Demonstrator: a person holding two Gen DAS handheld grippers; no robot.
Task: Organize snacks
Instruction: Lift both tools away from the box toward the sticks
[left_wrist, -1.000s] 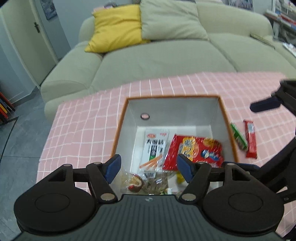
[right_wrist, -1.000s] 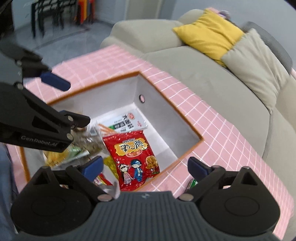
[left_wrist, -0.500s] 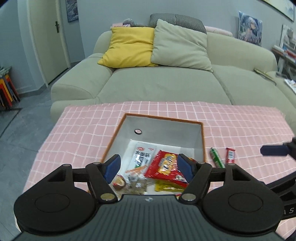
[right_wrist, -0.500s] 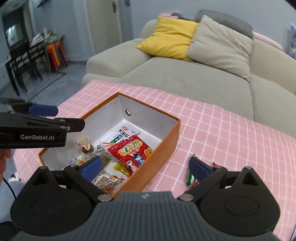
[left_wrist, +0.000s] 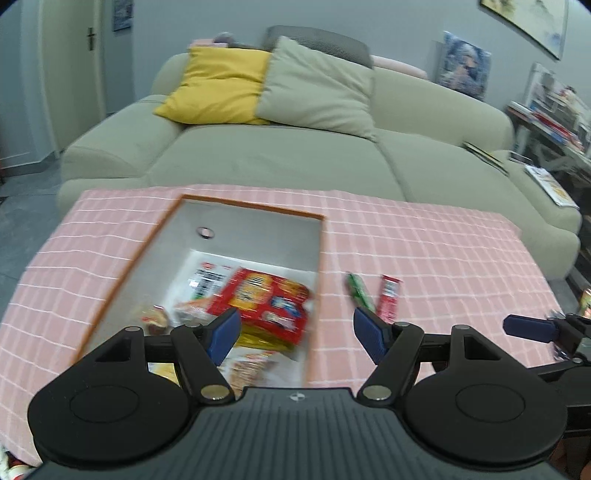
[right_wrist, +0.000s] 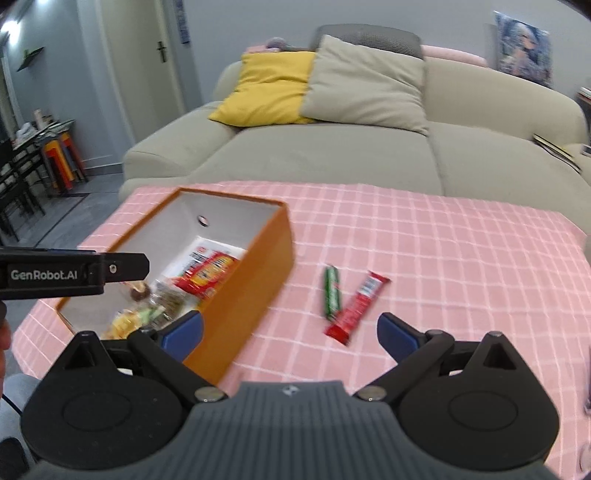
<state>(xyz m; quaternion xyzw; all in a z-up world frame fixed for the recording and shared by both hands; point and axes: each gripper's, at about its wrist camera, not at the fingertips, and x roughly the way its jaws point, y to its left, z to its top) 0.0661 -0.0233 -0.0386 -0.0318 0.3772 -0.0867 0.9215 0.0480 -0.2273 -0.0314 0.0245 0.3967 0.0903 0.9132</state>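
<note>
Hovering with both claws empty above the snack box, two bars left outside it.

We hold the left claw (left_wrist: 293, 334) wide and bare over the near end of the orange box (right_wrist: 255, 266), and the right claw (right_wrist: 290, 330) equally wide, aimed at the pink checked tabletop (right_wrist: 443, 251) just beside the box's right wall; we judge this puts it in line for the loose pieces. Count on the cloth: two bars, one green bar (right_wrist: 331, 291) and one red bar (right_wrist: 357, 307), lying close side by side, lower ends nearly touching, near the box but apart from it. Count inside: one red packet (left_wrist: 264, 299) atop one white packet (left_wrist: 207, 278), plus several small wrapped snacks at the near end, too blurred to number. One box only. We judge sorting mostly done.
</note>
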